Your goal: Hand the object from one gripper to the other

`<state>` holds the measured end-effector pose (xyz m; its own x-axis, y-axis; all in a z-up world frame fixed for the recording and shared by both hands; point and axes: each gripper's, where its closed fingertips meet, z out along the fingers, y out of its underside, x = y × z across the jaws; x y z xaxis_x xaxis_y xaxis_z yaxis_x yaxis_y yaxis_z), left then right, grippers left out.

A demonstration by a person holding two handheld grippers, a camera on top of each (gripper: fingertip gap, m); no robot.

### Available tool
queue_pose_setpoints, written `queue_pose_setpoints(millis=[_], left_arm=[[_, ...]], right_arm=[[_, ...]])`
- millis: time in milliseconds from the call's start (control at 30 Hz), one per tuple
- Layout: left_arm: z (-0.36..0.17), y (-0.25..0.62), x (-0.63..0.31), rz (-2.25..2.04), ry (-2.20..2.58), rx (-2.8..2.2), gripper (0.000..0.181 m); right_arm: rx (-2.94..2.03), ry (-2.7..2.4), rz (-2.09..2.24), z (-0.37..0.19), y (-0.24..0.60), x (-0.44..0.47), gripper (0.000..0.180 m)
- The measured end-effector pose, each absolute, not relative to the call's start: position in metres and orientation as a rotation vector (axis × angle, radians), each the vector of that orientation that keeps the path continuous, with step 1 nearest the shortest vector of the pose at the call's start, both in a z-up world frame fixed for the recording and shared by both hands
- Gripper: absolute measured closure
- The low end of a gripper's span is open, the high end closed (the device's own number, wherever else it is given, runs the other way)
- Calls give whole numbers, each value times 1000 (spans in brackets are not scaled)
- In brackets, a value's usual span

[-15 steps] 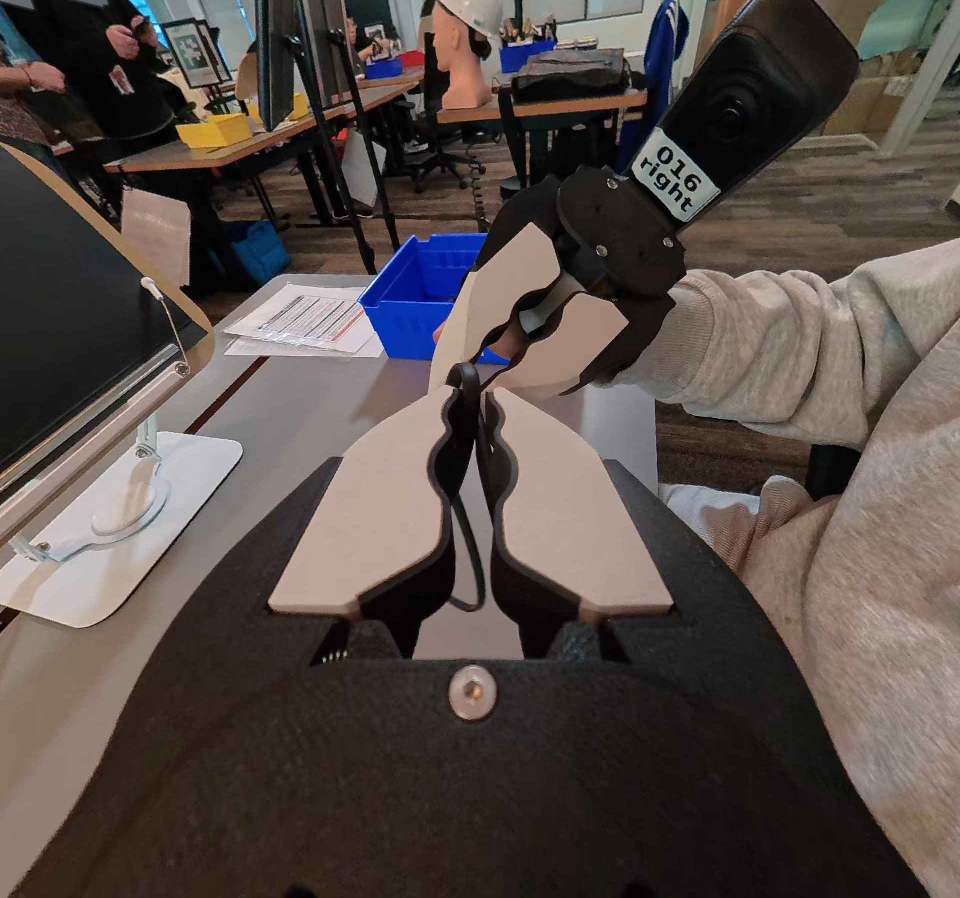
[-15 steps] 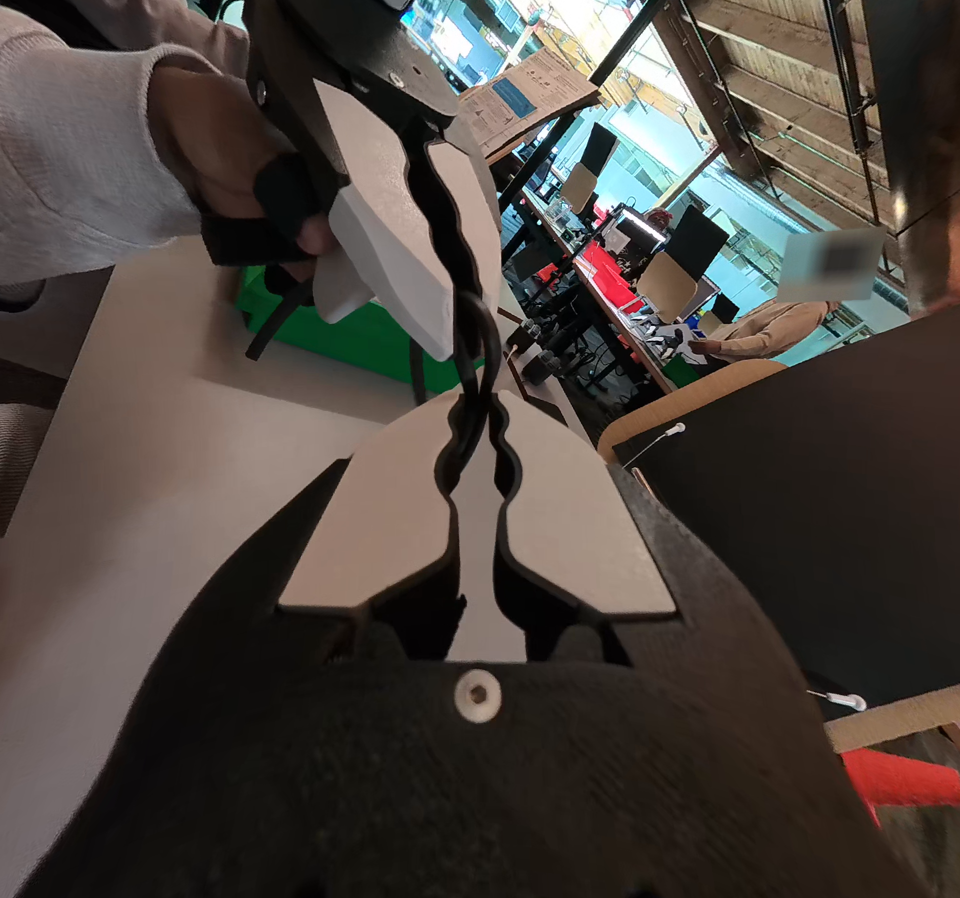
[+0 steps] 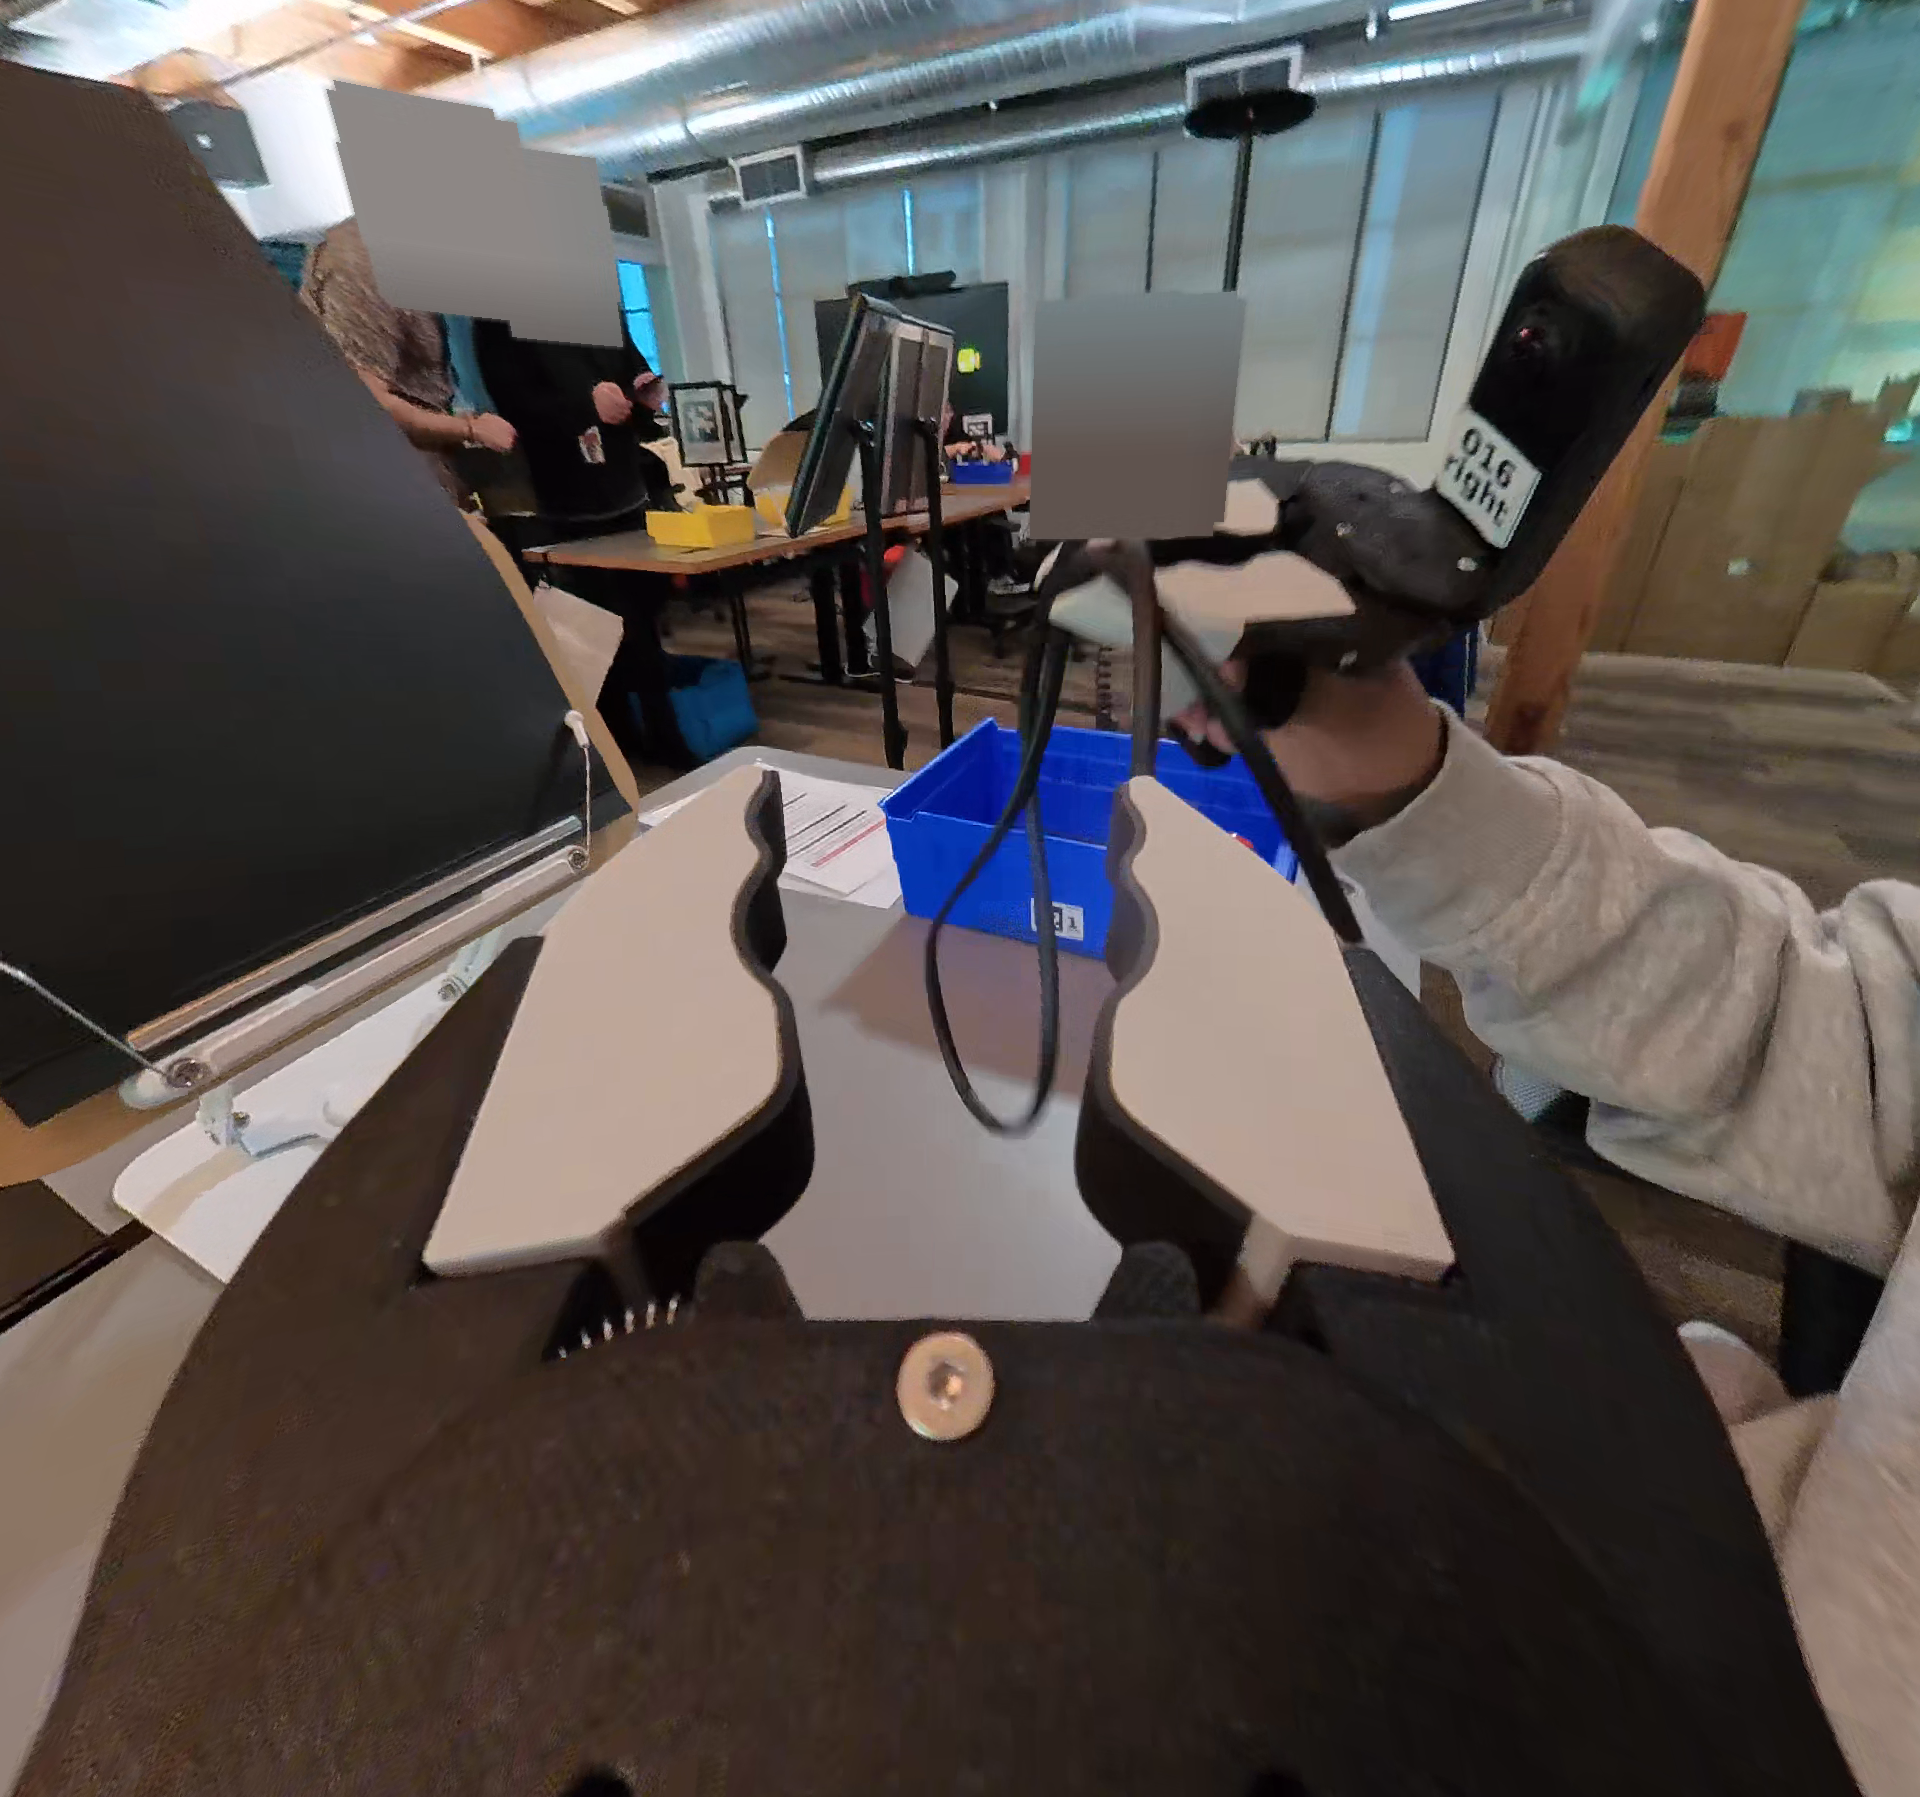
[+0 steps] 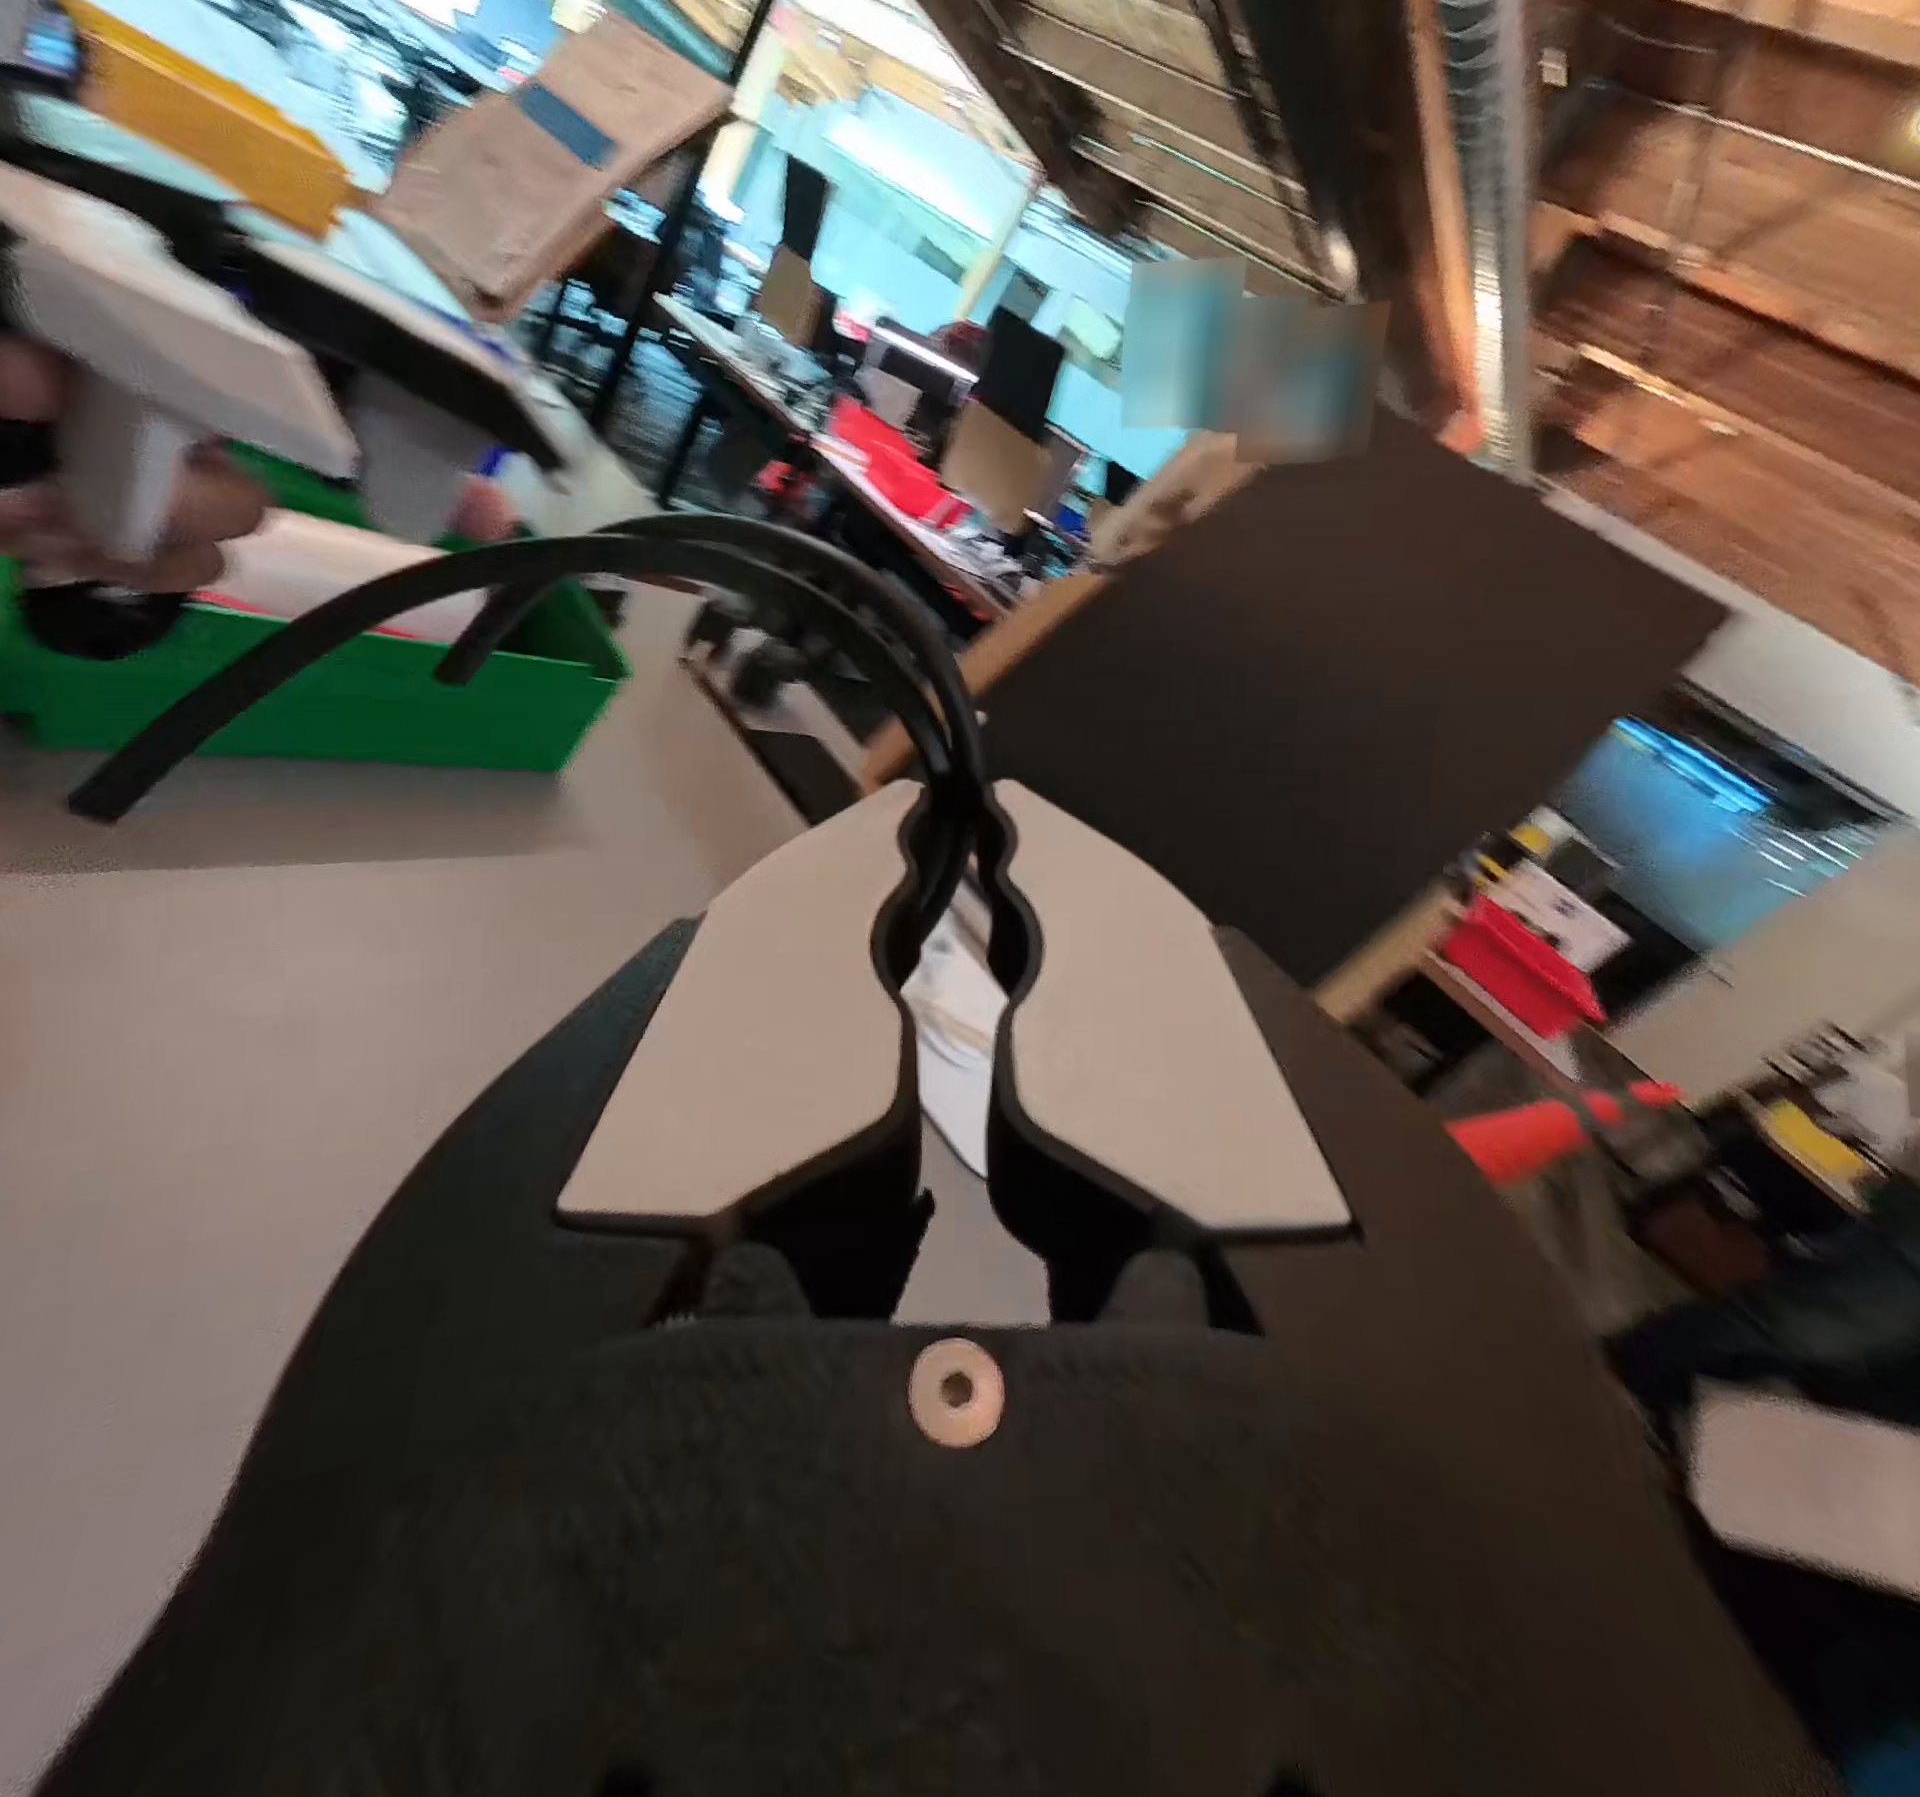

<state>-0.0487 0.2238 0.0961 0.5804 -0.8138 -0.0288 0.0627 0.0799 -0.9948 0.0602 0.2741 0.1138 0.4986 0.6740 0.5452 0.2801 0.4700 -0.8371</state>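
Both grippers show a textured black body behind the jaws, one silver screw centred just behind them, and flat pale-grey fingers (image 3: 644, 1020) with wavy black inner edges. Behind the right gripper's (image 3: 1143, 594) jaws comes a white label on its black handle, then a light grey knit sleeve (image 3: 1621, 1009).

- Between our left claw's (image 3: 945, 833) spread fingers the gap is wide; only the black cable (image 3: 992, 968) dangles into it from above, its loop above the bare table (image 3: 894, 1207).
- Ahead of that claw stands a blue bin (image 3: 997, 874), with papers (image 3: 831, 838) just left of it.
- Left of it a slanted black board (image 3: 239, 625) on a stand walls off that side.
- Our right claw (image 4: 954, 797) has a green bin (image 4: 343, 708) ahead-left, a dark board (image 4: 1330, 687) close on the right, and open tabletop (image 4: 312, 1020) to its left.
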Motion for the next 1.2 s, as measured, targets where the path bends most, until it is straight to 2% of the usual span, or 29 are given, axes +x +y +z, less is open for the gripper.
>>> queue_pose_setpoints(millis=[167, 333, 600, 633, 700, 800, 900, 1067, 1200], left_arm=[[89, 232, -51, -774, 673, -1368, 133], [80, 235, -44, -754, 707, -1406, 134], [60, 236, -29, -711, 792, -1471, 135], [60, 235, -28, -709, 794, -1472, 135], [60, 235, -27, -705, 800, -1473, 135], [61, 236, -29, -702, 796, -1474, 136], [63, 237, -31, -718, 780, -1472, 136], [58, 241, -33, -750, 755, -1493, 137], [52, 242, -32, -745, 761, -1506, 137]], right_arm=[[-1248, -846, 59, 148, 306, 155, 172], [-1458, -654, -182, 147, 331, 244, 171], [-1859, -485, -234, 76, 374, 335, 169], [-1920, -466, -207, 61, 379, 342, 166], [-1978, -405, -180, 43, 390, 354, 147], [-1965, -382, -139, 39, 397, 353, 139], [-1847, -426, -109, 63, 394, 332, 137], [-1627, -588, -69, 105, 371, 269, 139], [-1513, -720, -3, 116, 353, 212, 144]])
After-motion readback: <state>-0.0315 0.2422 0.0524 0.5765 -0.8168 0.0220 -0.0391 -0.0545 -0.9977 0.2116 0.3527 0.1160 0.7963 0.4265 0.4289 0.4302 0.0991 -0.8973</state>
